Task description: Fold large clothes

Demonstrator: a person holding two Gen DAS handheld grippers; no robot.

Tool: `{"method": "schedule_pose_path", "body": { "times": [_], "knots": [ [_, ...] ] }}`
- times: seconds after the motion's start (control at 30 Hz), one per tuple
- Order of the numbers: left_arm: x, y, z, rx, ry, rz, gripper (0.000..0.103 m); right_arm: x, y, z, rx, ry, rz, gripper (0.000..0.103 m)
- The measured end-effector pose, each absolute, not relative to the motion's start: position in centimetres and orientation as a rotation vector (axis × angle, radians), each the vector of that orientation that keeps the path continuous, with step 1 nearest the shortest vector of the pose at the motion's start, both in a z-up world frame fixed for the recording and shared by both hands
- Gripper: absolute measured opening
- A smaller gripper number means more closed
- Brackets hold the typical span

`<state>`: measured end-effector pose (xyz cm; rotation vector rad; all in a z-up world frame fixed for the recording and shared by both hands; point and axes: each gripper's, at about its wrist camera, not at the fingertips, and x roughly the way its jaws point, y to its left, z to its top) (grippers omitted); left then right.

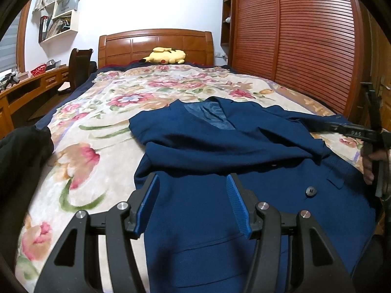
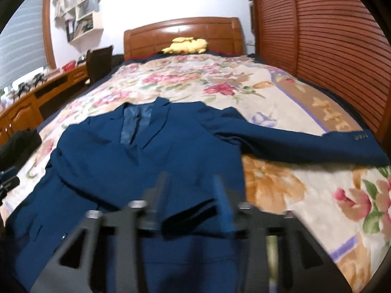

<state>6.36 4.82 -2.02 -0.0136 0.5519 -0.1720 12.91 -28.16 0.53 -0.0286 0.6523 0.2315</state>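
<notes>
While the dark blue suit jacket (image 2: 136, 151) lies front-up on the cream floral-print blanket (image 1: 92, 112) covering the bed, its collar points toward the headboard w/ the shiny lighter-blue lining (image 2: 133, 124) showing at the neck. One sleeve (image 2: 293, 144) stretches out flat to the side in my right view, cuff buttons near the blanket's edge; the other sleeve is folded across the chest, seen best in my left view. A dark round button (image 1: 310, 191) sits on the front panel. My left gripper (image 1: 193, 183) hovers over the jacket's lower front, blue pads apart at roughly mid width, nothing between them, fabric only below. My right gripper (image 2: 190, 183) is blurred, but its fingers stand apart over the jacket's lower edge; no cloth pinched that I can make out, and whether the tips touch the fabric I can't tell. In the left view, that right gripper shows at the far right edge w/ my hand (image 1: 369, 166) on its handle. Beyond the jacket: a yellow plush toy (image 1: 164, 55) against the orange-brown wooden headboard (image 1: 156, 44), a reddish slatted wooden wardrobe (image 1: 293, 39) on one side, a wooden desk (image 1: 29, 85) and dark chair (image 1: 79, 66) on the other, white wall shelves (image 1: 58, 12) above.
</notes>
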Motion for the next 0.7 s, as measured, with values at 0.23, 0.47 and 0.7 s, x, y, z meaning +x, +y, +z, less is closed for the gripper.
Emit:
{"method": "schedule_pose_path", "body": {
  "times": [0.23,0.47,0.7],
  "knots": [
    [6.1,5.0,-1.8,-0.016,0.553,-0.169,0.056,16.2,-21.6,-2.7,-0.307,0.799,0.352,0.058],
    [5.7,6.0,-1.4,-0.025,0.544,-0.167,0.056,19.1,-22.3,-4.3,-0.430,0.886,0.305,0.004],
    [6.0,7.6,-1.4,-0.034,0.560,-0.150,0.056,22.4,-24.9,-1.2,-0.398,0.804,0.080,0.014]
  ]
}}
